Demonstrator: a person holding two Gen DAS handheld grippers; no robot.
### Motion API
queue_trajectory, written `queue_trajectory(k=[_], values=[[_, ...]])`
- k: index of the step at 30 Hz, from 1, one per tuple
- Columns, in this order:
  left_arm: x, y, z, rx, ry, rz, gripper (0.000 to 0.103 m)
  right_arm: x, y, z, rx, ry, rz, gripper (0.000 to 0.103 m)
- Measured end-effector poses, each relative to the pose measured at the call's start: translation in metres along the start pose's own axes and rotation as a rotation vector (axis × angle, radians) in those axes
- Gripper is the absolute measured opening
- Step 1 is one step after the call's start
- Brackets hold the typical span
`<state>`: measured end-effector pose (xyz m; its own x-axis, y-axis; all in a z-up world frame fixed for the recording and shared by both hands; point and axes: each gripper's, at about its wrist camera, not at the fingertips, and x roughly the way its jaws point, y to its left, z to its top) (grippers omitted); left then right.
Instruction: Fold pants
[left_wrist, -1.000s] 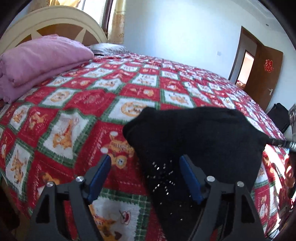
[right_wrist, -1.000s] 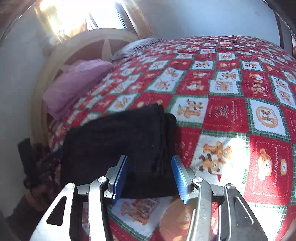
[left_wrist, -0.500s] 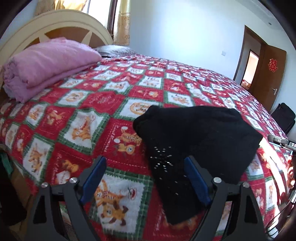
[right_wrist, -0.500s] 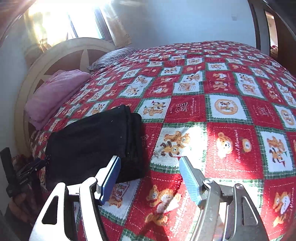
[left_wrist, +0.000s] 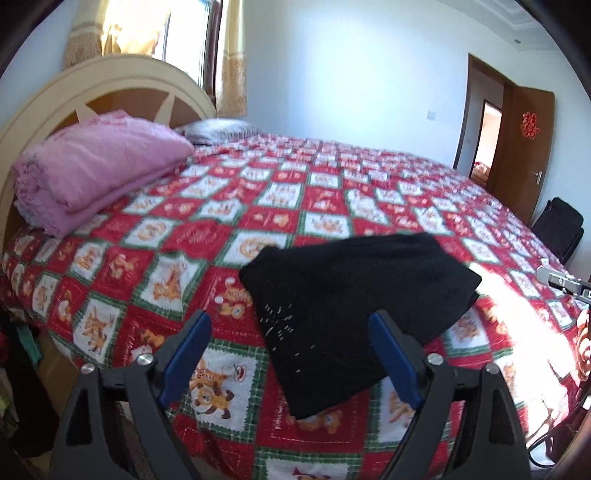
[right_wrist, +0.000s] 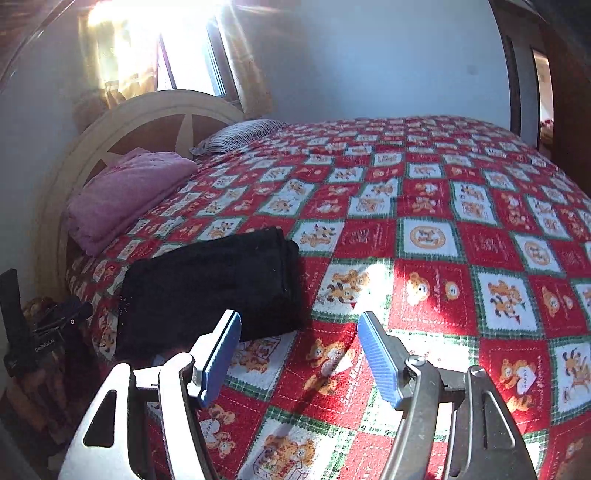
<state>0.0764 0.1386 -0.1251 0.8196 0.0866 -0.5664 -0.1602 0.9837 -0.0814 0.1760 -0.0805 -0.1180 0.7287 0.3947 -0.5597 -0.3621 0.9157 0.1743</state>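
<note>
Black pants (left_wrist: 351, 295) lie folded into a thick rectangle near the front edge of a bed, on its red and white cartoon quilt (left_wrist: 295, 192). My left gripper (left_wrist: 290, 321) hovers above and short of the pants; its jaws are opening, and the blue pads touch nothing. In the right wrist view the folded pants (right_wrist: 207, 291) lie to the left of my right gripper (right_wrist: 299, 317), which stands open over the bare quilt (right_wrist: 443, 240) with nothing between its fingers.
A folded pink blanket (left_wrist: 96, 166) rests by the cream headboard (left_wrist: 110, 77), with a striped pillow (left_wrist: 221, 129) behind it. A brown door (left_wrist: 524, 147) and a black bag (left_wrist: 561, 229) stand at the far right. Sunlight falls on the quilt's front right.
Both grippers pulled back and up from the pants and opened wider. The pants had lain between each pair of fingers and now lie free on the quilt.
</note>
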Motion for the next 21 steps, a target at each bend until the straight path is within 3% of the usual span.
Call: queue_trajectory(k=[8,21], values=[[-0.035,-0.02,0.014,0.039,-0.103,-0.007,0.098,-0.056,0.041,0.018,-0.109,-0.135,0.02,0.067],[-0.047,-0.018,0.022,0.025,-0.143,-0.004,0.1,-0.058,0.05,0.013,-0.14,-0.141,0.008,0.067]])
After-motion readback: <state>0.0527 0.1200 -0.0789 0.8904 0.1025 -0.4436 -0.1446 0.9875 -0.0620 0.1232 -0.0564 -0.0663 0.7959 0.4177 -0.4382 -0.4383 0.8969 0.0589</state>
